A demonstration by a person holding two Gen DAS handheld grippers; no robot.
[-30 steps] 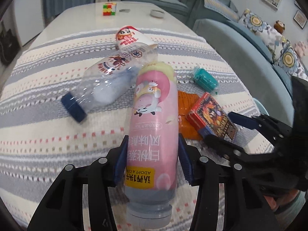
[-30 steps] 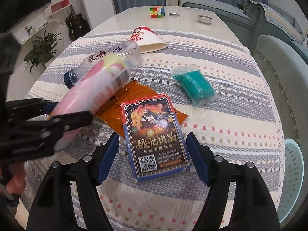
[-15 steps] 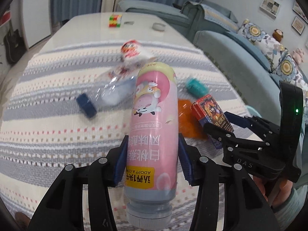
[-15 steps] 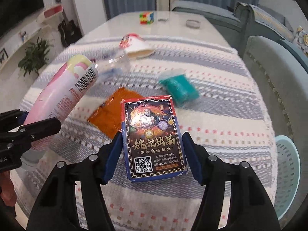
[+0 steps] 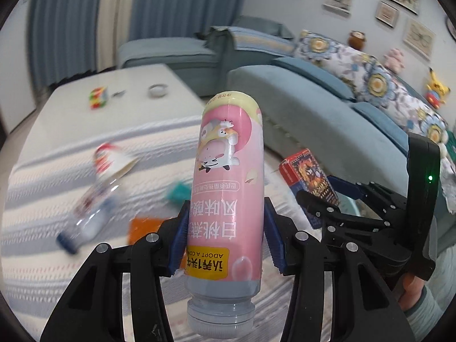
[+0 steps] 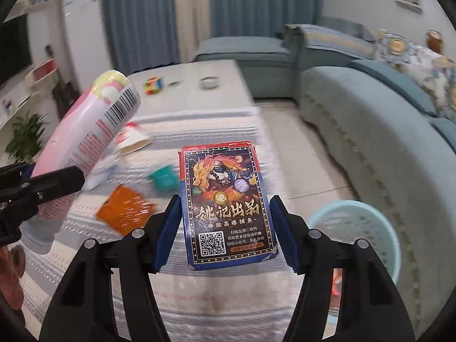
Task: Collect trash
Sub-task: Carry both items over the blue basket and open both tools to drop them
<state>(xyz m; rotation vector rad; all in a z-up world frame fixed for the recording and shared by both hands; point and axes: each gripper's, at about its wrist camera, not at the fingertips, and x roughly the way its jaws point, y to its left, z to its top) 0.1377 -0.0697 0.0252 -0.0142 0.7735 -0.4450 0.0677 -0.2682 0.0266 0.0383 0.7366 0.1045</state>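
My left gripper (image 5: 225,239) is shut on a pink drink bottle (image 5: 228,188), held upright above the table; the bottle also shows in the right wrist view (image 6: 82,148). My right gripper (image 6: 228,233) is shut on a card box (image 6: 228,208) with a dragon picture, lifted above the table edge; the box also shows in the left wrist view (image 5: 307,176). A pale blue trash basket (image 6: 359,233) stands on the floor to the lower right. On the striped cloth lie a clear bottle (image 5: 88,213), an orange wrapper (image 6: 125,211), a teal packet (image 6: 162,176) and a paper cup (image 5: 111,159).
A blue sofa (image 6: 370,131) runs along the right, close to the basket. A colour cube (image 6: 154,84) and a tape roll (image 6: 209,82) sit on the white far part of the table (image 6: 188,97). A plant (image 6: 25,134) stands at left.
Both grippers have risen and tilted up with the pink bottle and the card box. The table has dropped lower in both views, and the basket has come into fuller view at right.
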